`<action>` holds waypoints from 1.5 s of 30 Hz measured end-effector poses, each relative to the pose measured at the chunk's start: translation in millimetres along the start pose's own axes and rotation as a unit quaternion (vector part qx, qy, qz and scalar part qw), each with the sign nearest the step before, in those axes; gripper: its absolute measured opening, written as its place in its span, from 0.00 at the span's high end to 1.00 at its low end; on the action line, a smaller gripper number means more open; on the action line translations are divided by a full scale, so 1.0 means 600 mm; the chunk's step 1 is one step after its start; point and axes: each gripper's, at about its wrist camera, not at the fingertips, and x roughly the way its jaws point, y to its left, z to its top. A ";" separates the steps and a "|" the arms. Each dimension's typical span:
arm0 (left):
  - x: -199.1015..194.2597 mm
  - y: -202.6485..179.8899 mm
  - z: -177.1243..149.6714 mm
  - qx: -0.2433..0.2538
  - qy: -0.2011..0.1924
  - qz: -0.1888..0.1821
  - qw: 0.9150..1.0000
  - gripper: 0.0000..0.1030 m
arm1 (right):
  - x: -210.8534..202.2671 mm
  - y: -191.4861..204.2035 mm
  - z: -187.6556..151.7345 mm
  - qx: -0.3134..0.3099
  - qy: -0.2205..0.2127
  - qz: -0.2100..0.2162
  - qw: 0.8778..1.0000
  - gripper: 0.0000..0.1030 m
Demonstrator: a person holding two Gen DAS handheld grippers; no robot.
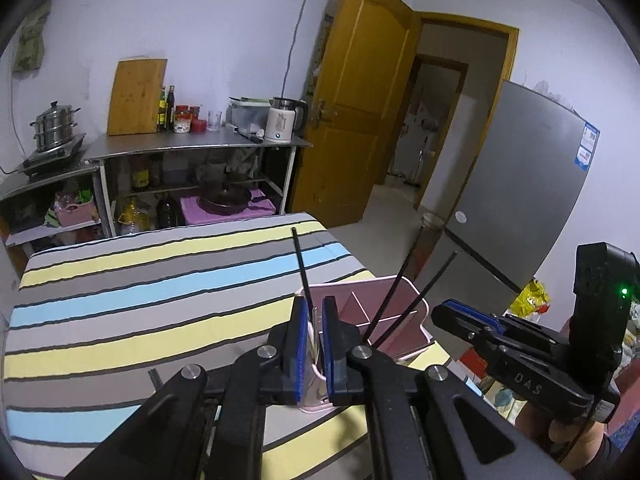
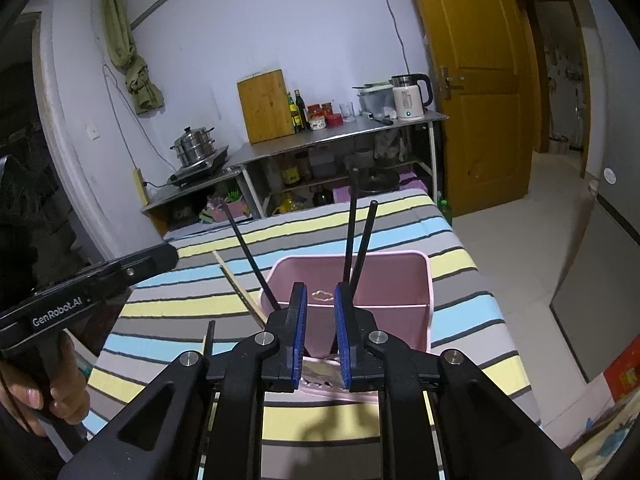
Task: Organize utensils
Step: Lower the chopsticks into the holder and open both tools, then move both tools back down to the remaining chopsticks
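Mostly this turns on where the loose sticks lie against the pink organizer [image 2: 394, 280], which sits on the striped tablecloth [image 2: 460, 264] at centre frame in the right wrist view, right in front of the right gripper [image 2: 321, 332]. Two black chopsticks [image 2: 362, 240] already stand in it, long axes steeply upright, leaning slightly toward the top of frame. The right jaws stand narrowly apart over the near rim with nothing visibly pinched between the blue pads [image 2: 299, 332]. A third black chopstick [image 2: 250, 258] leans up toward the upper left from the organizer's left corner; in the left wrist view it [image 1: 301, 264] runs just beside the left gripper [image 1: 316, 344], whose jaws look almost closed. Whether they pinch that stick or the pale things between them, cannot tell. A wooden chopstick [image 2: 238, 286] lies flat on the cloth, lower left of the organizer, long axis diagonal. It lies nearer the left hand [image 2: 44, 396], I judge, so that side likely takes it next.
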 end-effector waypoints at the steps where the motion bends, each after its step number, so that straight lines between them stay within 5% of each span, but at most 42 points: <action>1: -0.007 0.003 -0.003 -0.001 -0.002 0.002 1.000 0.94 | -0.005 0.001 0.000 -0.001 -0.002 0.001 1.000 0.86; 26: -0.149 0.112 -0.146 -0.060 -0.004 0.068 0.996 0.94 | -0.051 0.072 -0.061 -0.022 0.001 0.051 0.998 0.86; 37: -0.132 0.143 -0.185 -0.086 0.022 0.085 0.992 0.93 | -0.029 0.102 -0.089 -0.037 0.022 0.069 0.997 0.86; 45: -0.085 0.172 -0.219 -0.105 0.054 0.098 0.988 0.82 | 0.010 0.117 -0.109 -0.047 0.050 0.081 0.994 0.86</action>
